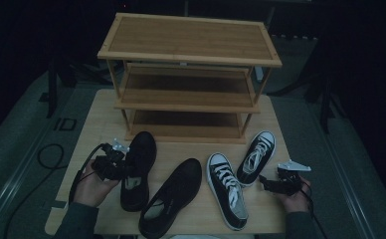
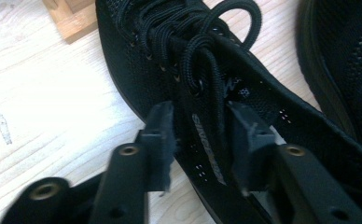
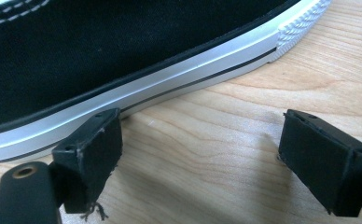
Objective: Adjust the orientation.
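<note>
Left gripper closing on the black mesh shoe's collar, with 1 more squeeze needed for a firm hold.

High view: left gripper (image 1: 123, 166) at the black mesh shoe (image 1: 138, 169), long axis toe-up toward the wooden rack (image 1: 188, 74). Left gripper view: jaws half-open, straddling the tongue (image 2: 207, 144), pads seemingly just short; seat deeper before lifting. Right gripper view: right gripper (image 3: 202, 149) jaws wide, empty, beside the sneaker (image 3: 123, 70) sole.
</note>
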The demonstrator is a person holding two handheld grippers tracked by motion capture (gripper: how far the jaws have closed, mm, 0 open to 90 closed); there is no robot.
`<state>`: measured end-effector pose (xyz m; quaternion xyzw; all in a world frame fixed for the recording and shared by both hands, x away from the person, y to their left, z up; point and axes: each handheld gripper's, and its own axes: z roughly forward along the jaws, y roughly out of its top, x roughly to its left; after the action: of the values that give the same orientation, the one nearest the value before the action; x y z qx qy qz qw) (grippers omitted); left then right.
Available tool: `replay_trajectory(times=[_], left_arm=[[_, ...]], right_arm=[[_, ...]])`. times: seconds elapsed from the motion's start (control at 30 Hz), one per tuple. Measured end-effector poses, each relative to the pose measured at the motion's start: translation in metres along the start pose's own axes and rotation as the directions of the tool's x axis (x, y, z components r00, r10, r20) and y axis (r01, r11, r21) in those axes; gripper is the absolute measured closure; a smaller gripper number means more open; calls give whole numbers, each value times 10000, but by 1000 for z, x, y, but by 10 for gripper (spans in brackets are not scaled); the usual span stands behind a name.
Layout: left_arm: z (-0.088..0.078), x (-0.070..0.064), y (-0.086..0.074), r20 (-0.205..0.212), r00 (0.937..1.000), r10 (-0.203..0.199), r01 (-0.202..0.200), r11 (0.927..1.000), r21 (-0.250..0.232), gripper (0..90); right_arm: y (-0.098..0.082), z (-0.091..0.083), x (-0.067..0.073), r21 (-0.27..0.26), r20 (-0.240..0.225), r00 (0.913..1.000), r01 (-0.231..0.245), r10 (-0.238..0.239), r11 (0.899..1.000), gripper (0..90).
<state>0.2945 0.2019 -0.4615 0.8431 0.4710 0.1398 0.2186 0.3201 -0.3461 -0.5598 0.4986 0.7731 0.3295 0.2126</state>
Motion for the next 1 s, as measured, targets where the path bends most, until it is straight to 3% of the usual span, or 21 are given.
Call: replay_trajectory(times=[0.17, 0.47, 0.63, 0.7, 0.73, 0.77, 1.0], left_arm=[[2, 5, 1, -6, 9994, -352, 352, 9994, 50, 789], [13, 15, 8, 198, 9952, -959, 958, 9954, 85, 793], [17, 19, 9, 314, 9891, -1439, 1449, 9890, -308, 857], [18, 23, 8, 540, 9829, -1763, 1788, 9828, -462, 867], [18, 23, 8, 540, 9829, -1763, 1788, 9828, -462, 868], [18, 25, 7, 643, 9776, -2003, 2042, 9771, -599, 869], [18, 27, 10, 613, 9755, -2112, 2158, 9730, -815, 871]], right_arm=[[0, 0, 0, 1, -1, 10000, -2, 2, 10000, 132], [0, 0, 0, 1, -1, 10000, -3, 3, 10000, 132], [0, 0, 0, 1, -1, 10000, -3, 3, 10000, 132], [0, 0, 0, 1, 1, 10000, -3, 3, 10000, 132], [0, 0, 0, 1, 1, 10000, -3, 3, 10000, 132], [0, 0, 0, 1, -1, 10000, -2, 2, 10000, 132], [0, 0, 0, 1, 0, 10000, -2, 2, 10000, 132]])
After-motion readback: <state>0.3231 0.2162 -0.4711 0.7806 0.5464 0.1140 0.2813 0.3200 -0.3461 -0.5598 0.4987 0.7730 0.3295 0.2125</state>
